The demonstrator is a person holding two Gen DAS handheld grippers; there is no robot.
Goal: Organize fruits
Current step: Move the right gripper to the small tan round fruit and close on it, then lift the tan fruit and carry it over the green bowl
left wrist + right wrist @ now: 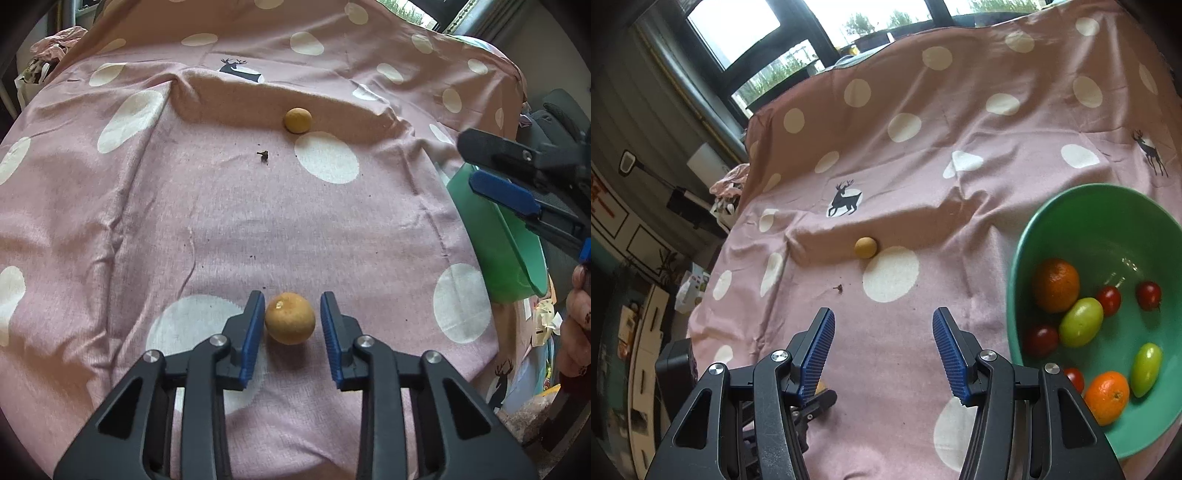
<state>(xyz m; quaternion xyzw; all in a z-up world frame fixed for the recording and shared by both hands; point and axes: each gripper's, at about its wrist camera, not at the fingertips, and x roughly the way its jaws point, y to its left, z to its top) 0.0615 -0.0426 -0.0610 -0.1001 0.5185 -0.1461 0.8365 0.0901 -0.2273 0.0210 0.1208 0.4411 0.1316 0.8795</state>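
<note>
Our left gripper [292,300] stands slightly open around a round yellow-brown fruit [290,323]; one pad touches it and the other sits just apart. Our right gripper [882,321] gapes empty. We see the pink dotted cloth [184,229], the green plastic bowl [1108,210] of fruit at right, and a smaller tan fruit [297,120] far off.

- A lived-in home room: a pink cotton sheet with white polka dots and dark deer prints [923,192] drapes the work surface.
- Dark-framed windows [746,44] look out on greenery.
- White cabinets [646,332] stand along the wall, with a crumpled pink cloth heap [61,42] nearby.
- A green plastic bowl [1108,206] holds fruit.
</note>
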